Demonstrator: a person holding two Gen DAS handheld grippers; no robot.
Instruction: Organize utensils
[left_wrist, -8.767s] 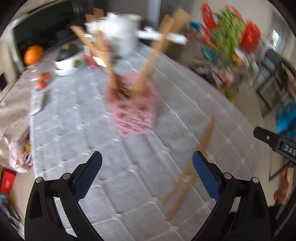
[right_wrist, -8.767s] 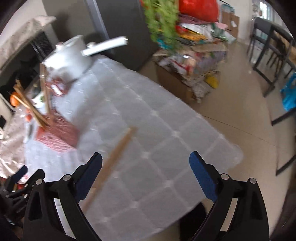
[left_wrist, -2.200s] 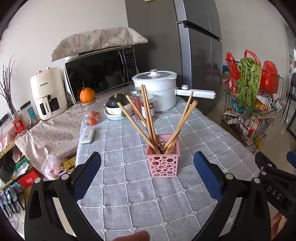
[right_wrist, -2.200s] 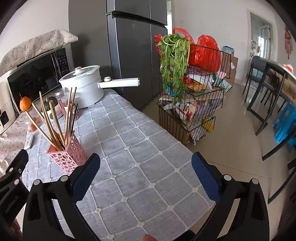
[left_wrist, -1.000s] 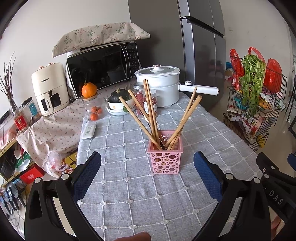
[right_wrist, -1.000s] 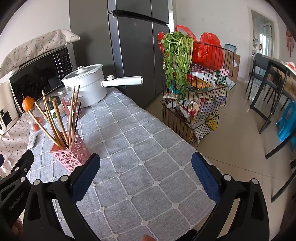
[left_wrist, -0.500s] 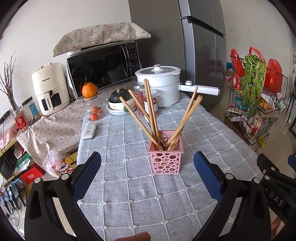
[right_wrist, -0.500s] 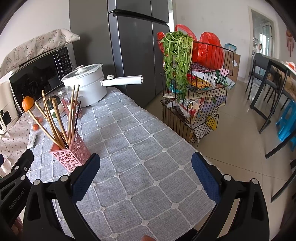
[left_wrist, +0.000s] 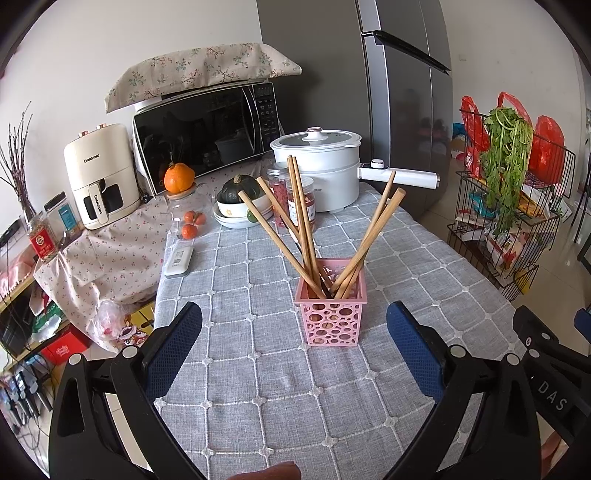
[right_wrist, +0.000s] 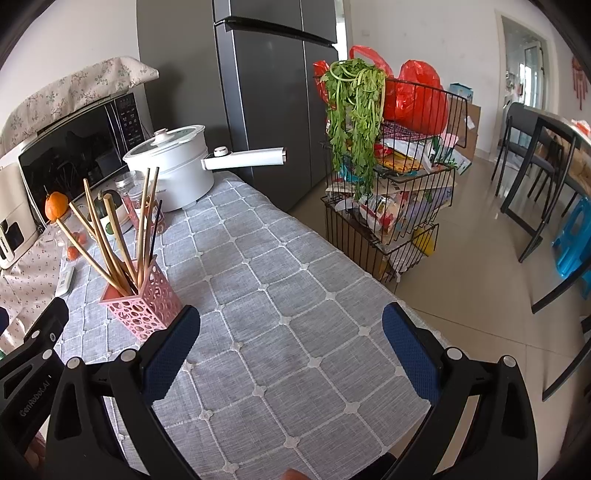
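Left wrist view: chopsticks (left_wrist: 306, 229) all standing in pink holder (left_wrist: 330, 317) mid-desk (left_wrist: 258, 373). Nothing loose showing; task looking finished. Left gripper (left_wrist: 293, 345), right gripper (right_wrist: 290, 338) hovering, jaws apart, empty.

bright, even daylight, sharp focus, soft shadows, strong fisheye bending with dark vignetted corners in both views

Chopsticks (left_wrist: 308, 236) in holder (left_wrist: 331, 317) — pot (left_wrist: 317, 170) behind.

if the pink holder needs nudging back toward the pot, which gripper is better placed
Left, probably. The left gripper is open with the pink holder centred between its fingers. In the right gripper's view the holder sits off to the left side.
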